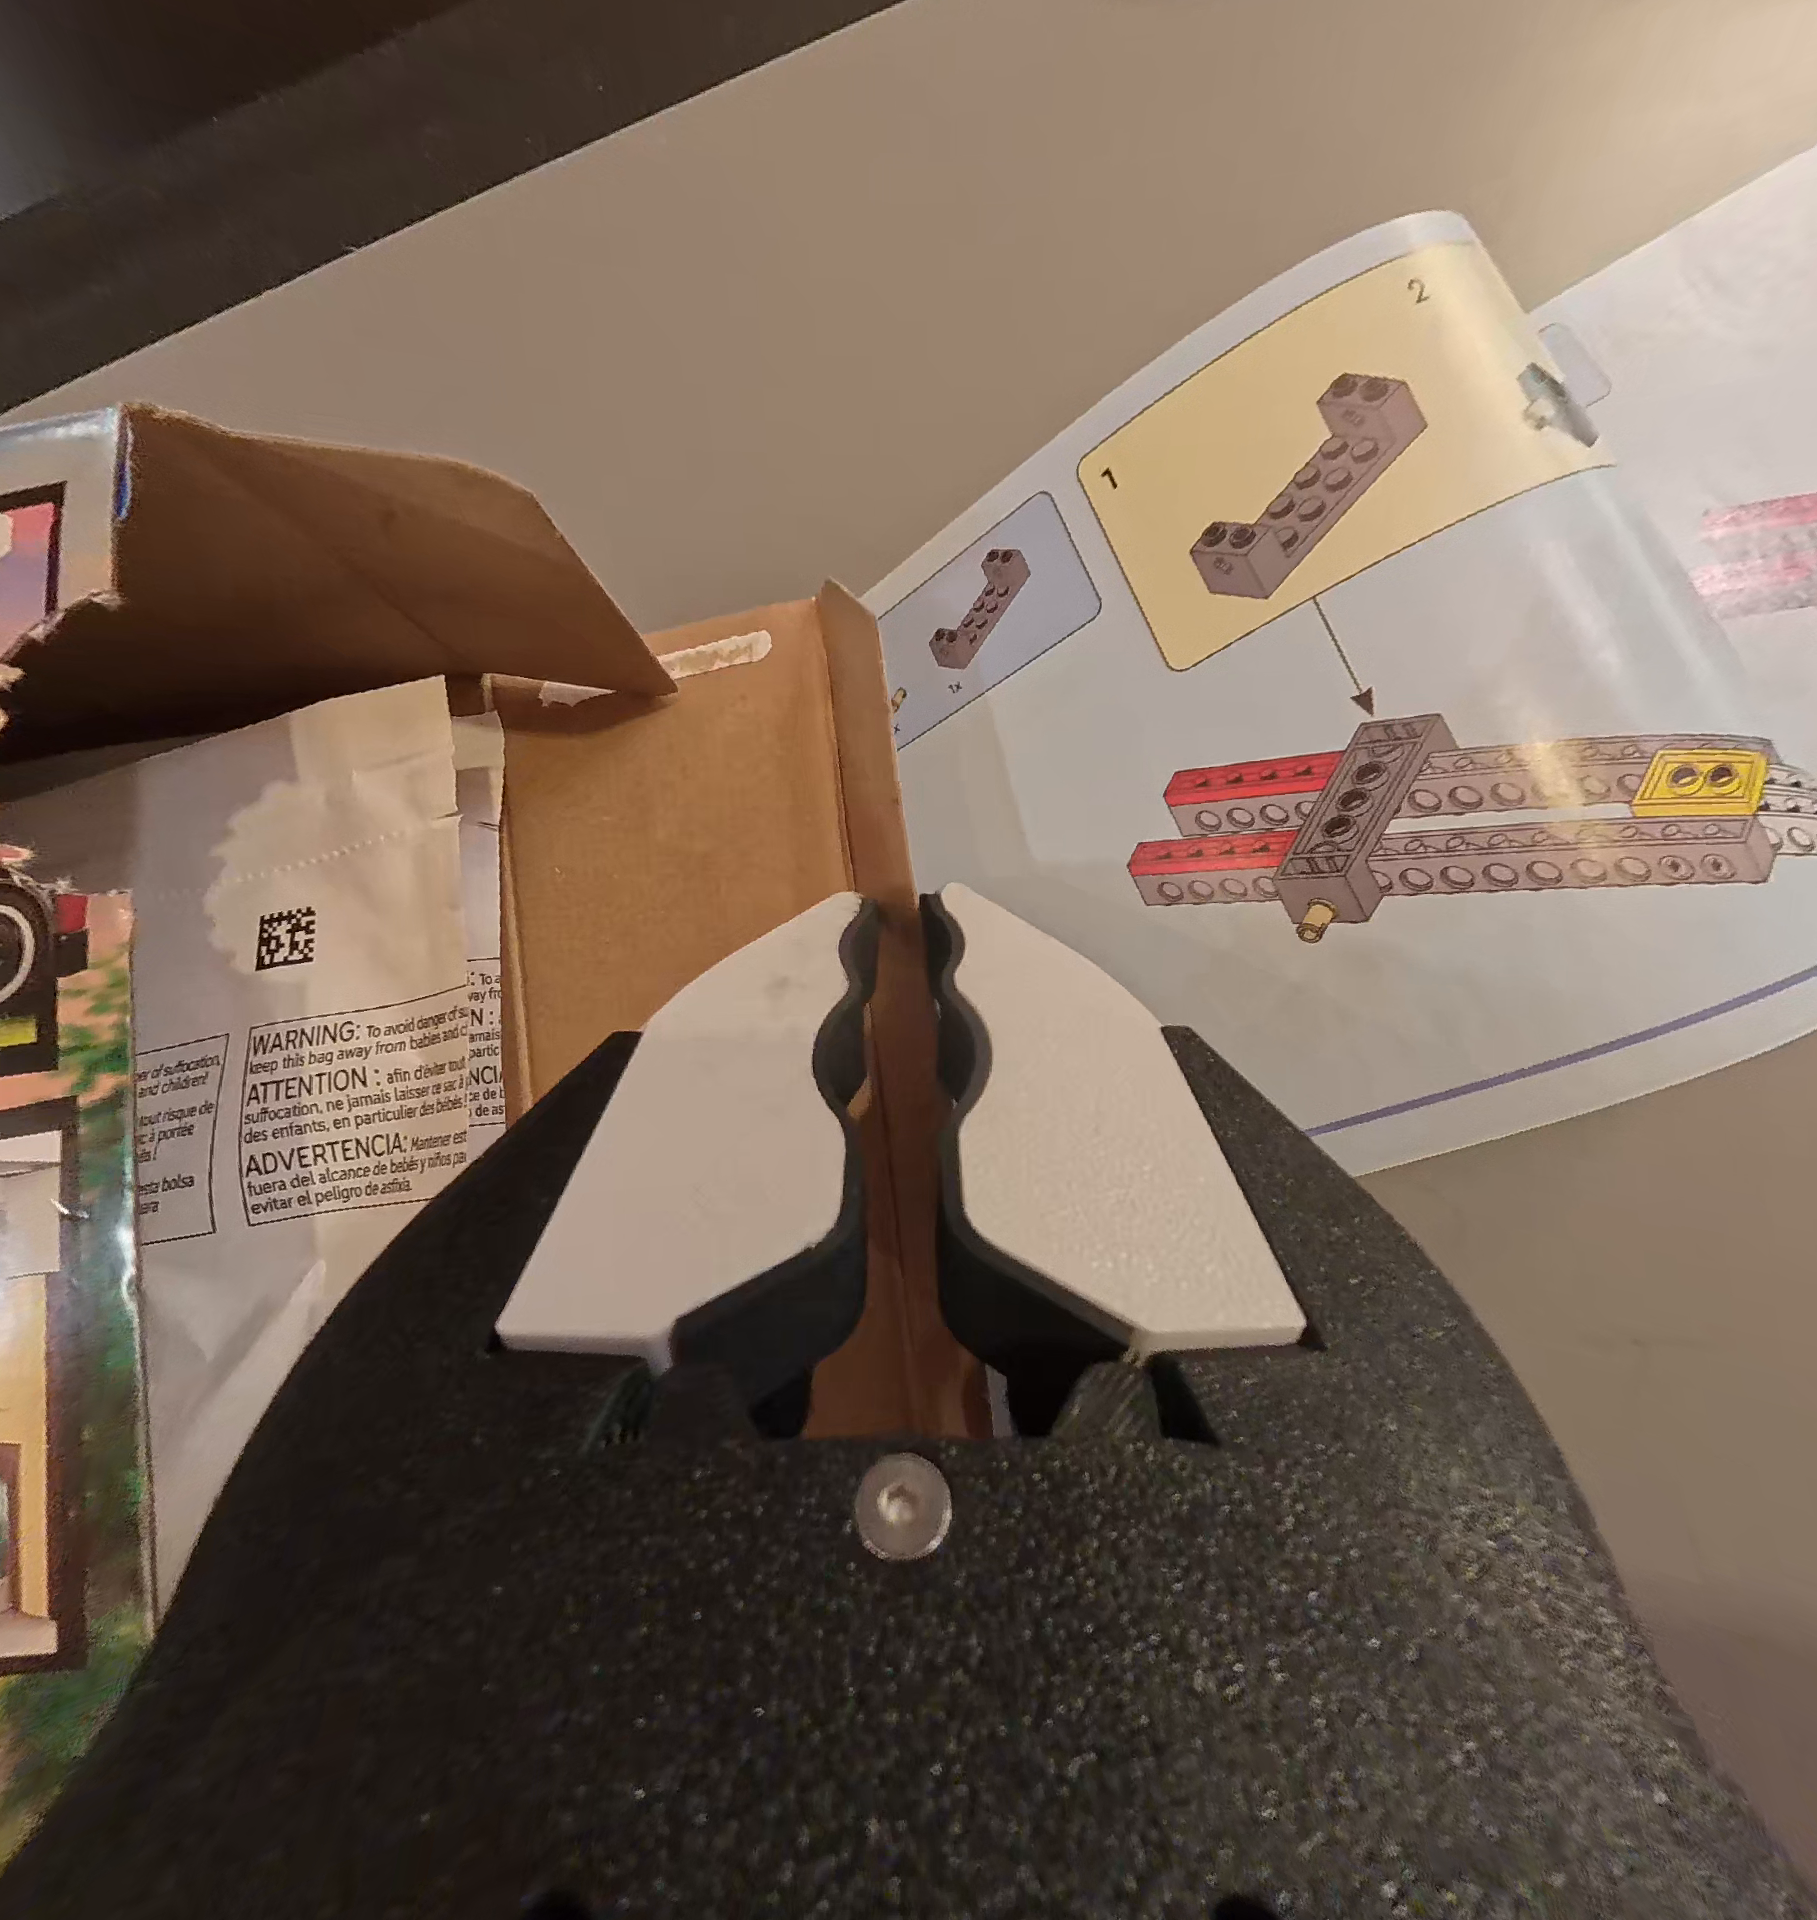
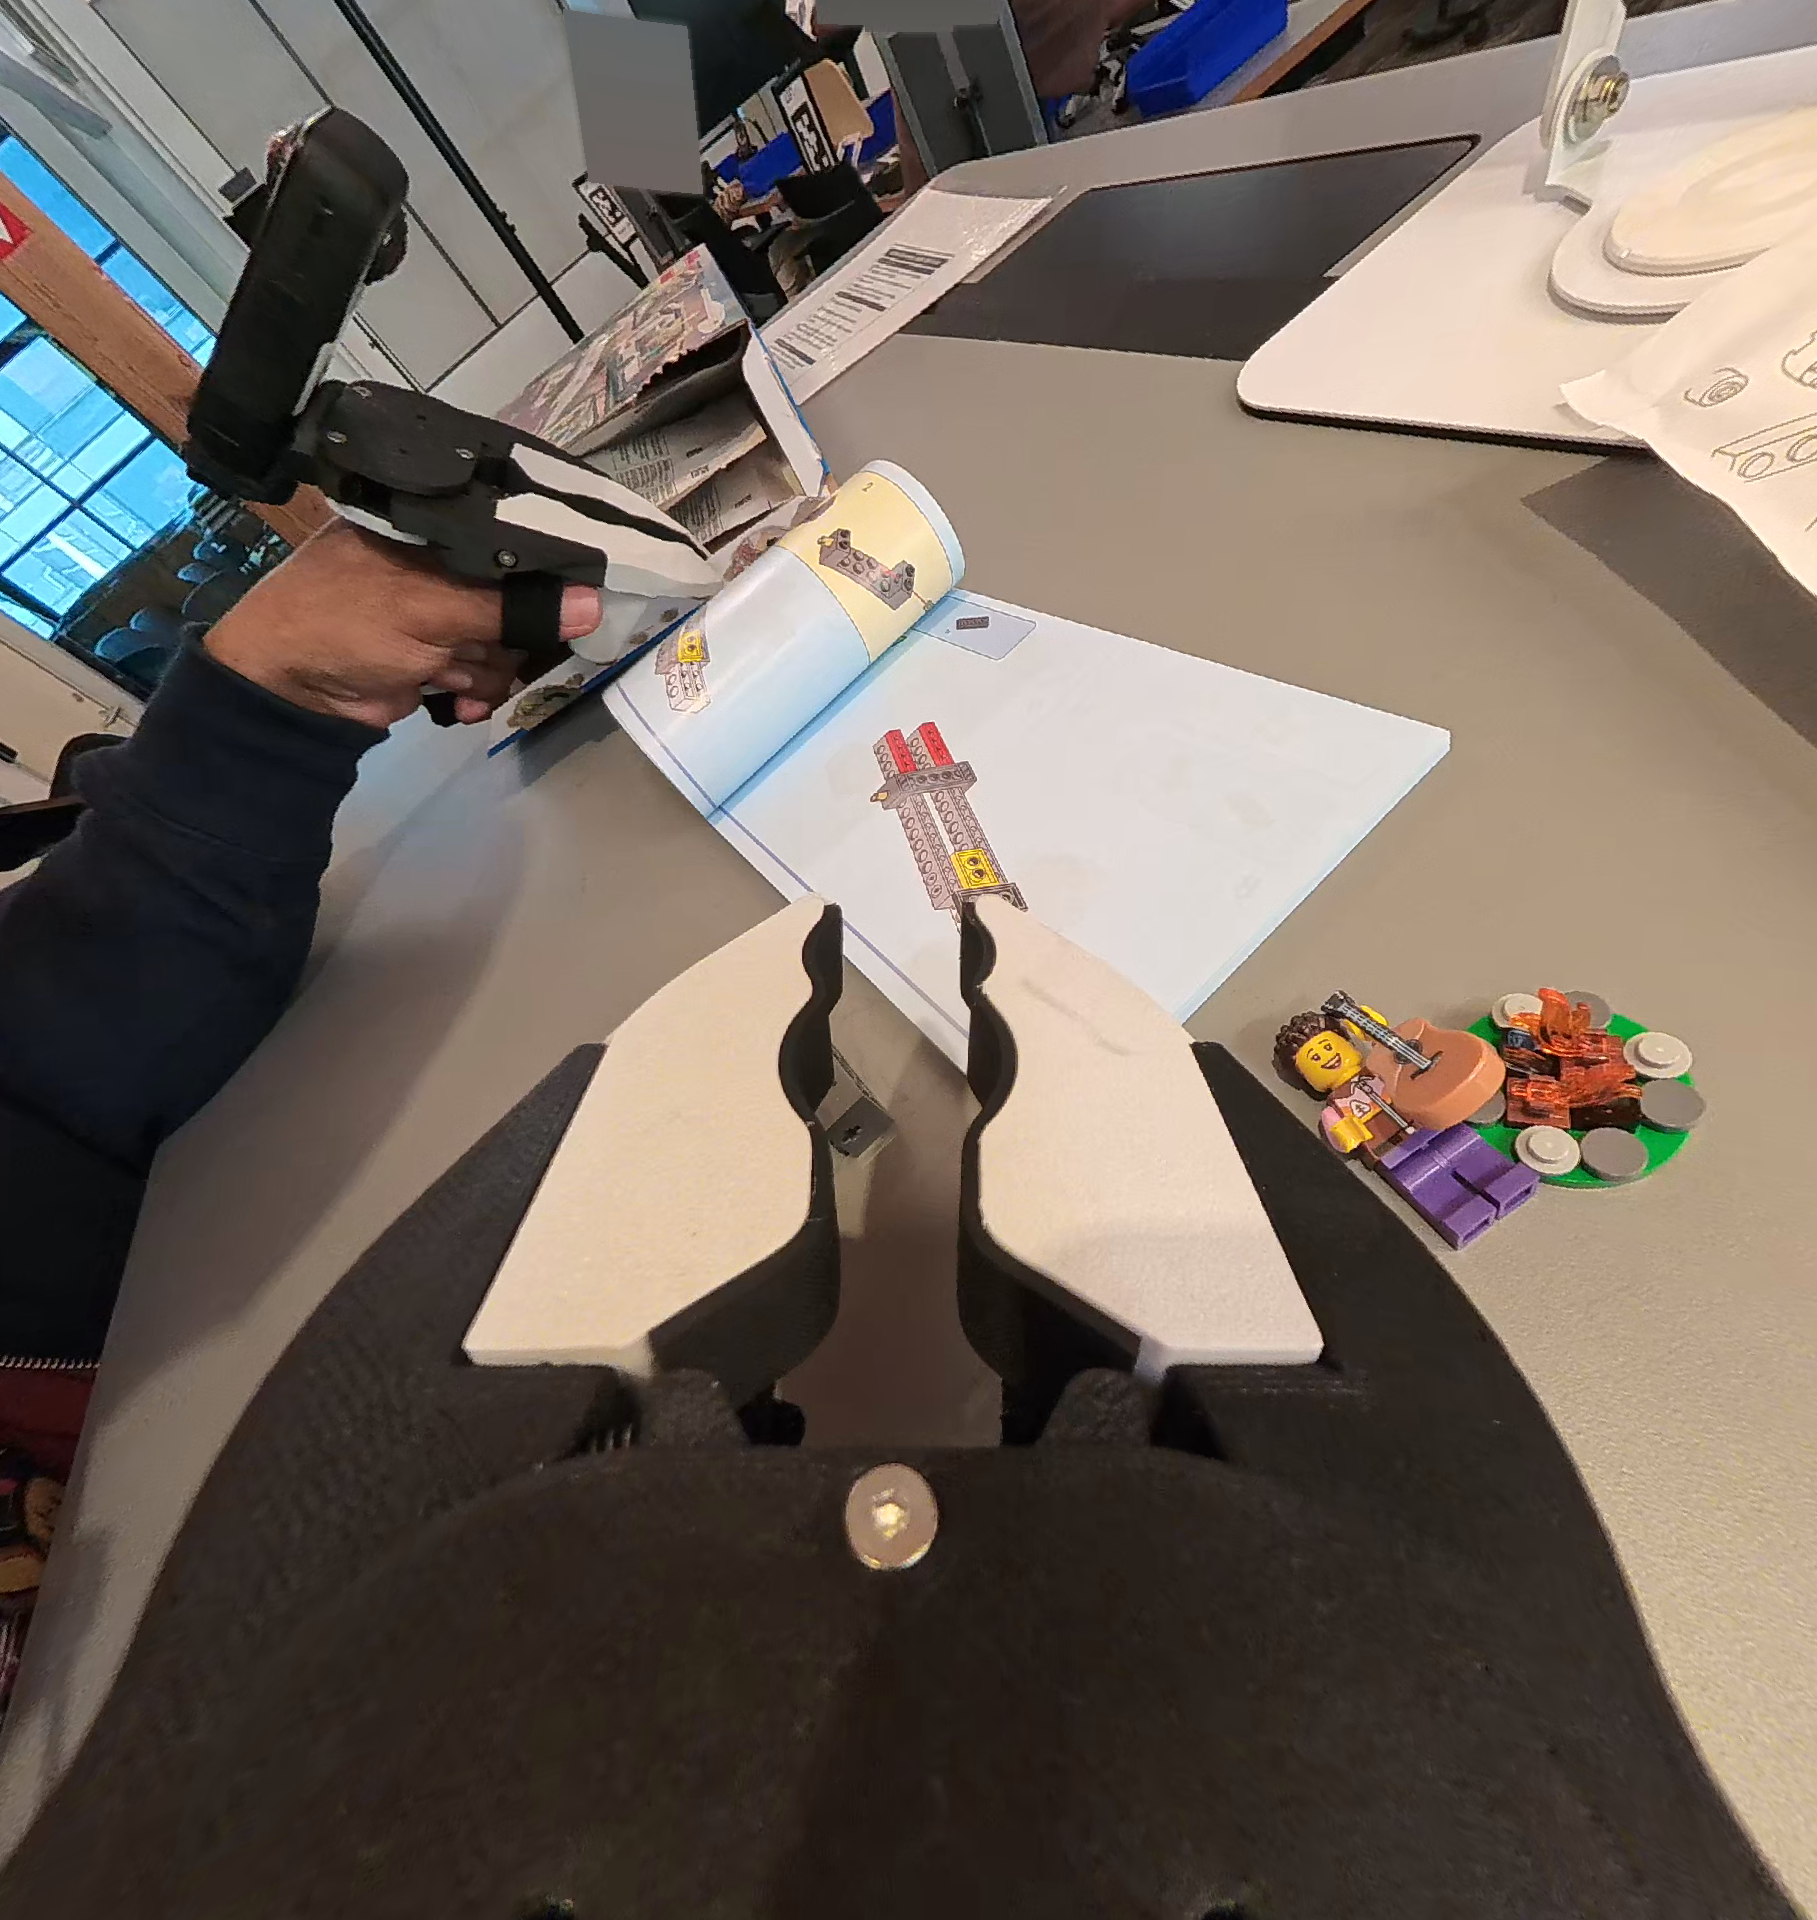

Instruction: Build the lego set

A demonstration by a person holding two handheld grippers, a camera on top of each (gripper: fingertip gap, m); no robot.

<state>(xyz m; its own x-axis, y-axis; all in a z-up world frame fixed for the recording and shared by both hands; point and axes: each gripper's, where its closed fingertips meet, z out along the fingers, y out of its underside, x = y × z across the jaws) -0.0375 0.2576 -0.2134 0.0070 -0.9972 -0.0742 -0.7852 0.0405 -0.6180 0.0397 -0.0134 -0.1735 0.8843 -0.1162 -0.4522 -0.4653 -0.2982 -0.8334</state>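
Grey counter carries an open instruction booklet mid-surface, with a torn cardboard box just beyond its far page. Left gripper is clamped on the box's upright brown flap, pads on both sides. Right gripper hovers with jaws apart, seemingly empty, over the booklet's near corner. Toy figure with guitar lies beside a green campfire plate, toward the counter's right edge.
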